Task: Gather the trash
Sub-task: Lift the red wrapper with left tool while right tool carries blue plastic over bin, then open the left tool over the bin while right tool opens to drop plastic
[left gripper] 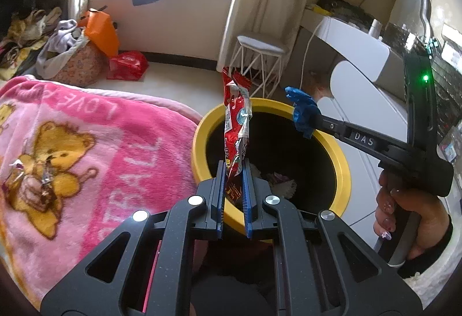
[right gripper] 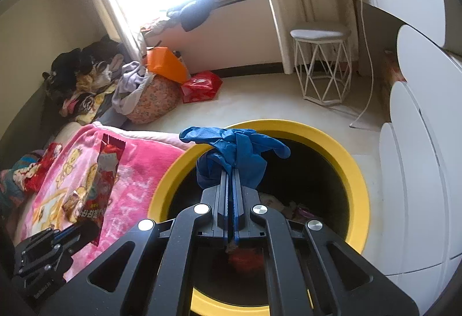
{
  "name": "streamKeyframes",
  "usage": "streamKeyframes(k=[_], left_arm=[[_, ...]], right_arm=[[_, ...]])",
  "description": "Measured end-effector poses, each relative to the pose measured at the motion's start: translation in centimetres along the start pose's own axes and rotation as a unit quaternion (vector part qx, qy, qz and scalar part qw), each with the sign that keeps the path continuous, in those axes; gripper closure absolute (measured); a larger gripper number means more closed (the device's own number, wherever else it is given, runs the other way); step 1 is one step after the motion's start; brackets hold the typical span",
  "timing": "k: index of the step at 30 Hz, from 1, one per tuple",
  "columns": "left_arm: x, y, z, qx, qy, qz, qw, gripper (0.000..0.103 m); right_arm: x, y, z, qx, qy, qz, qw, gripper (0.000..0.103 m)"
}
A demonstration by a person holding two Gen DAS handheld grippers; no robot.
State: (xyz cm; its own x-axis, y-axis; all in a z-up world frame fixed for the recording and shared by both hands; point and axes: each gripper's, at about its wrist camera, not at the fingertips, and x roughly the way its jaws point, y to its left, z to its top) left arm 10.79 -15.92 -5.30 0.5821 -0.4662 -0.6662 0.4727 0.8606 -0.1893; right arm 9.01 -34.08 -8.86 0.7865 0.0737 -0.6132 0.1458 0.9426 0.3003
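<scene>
Left gripper (left gripper: 234, 168): fingers pressed onto a red snack wrapper (left gripper: 237, 125), which stands upright out of the tips toward 12 o'clock. The lower end of the wrapper sits between the blue pads.

Right gripper (right gripper: 232, 171): fingers closed tight on a crumpled blue glove (right gripper: 234, 151). The glove bunches over the tips and its fingers splay out toward 9 and 3 o'clock.

Right gripper, seen from left wrist view (left gripper: 310, 116): comes in from 3 o'clock, glove (left gripper: 301, 111) at its tip, over the far rim of the bin. The holder's hand (left gripper: 410, 217) grips the handle at about 4 o'clock.

Left gripper, seen from right wrist view (right gripper: 83, 229): at 8 o'clock, wrapper (right gripper: 98, 189) rising from it in front of the blanket.

Trash bin (left gripper: 199, 142): round, yellow rim, black inside, standing on the floor. Both held items are above its opening or rim. Pale scraps lie at the bottom (left gripper: 284, 186); what they are, cannot tell.

Pink blanket (left gripper: 86, 148): bear print, at 9 o'clock of the bin, touching or just beside its rim. Two small foil wrappers (left gripper: 46, 186) lie on the bear print.

Floor clutter: orange bag (left gripper: 101, 30) and red bag (left gripper: 127, 64) at 11 o'clock, beside a clothes pile (left gripper: 34, 35).

White stool (left gripper: 260, 61): wire legs, at 12 o'clock beyond the bin.

White cabinet (right gripper: 418, 171): at 3 o'clock of the bin.
</scene>
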Motion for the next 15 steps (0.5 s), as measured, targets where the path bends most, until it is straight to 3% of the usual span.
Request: streamKeyframes(k=[15], left_arm=[[4.3, -2.1, -0.2, 0.020, 0.034, -0.009, 0.9992, 0.096]], right_arm=[[0.9, -2.8, -0.7, 0.027, 0.018, -0.016, 0.999, 0.100]])
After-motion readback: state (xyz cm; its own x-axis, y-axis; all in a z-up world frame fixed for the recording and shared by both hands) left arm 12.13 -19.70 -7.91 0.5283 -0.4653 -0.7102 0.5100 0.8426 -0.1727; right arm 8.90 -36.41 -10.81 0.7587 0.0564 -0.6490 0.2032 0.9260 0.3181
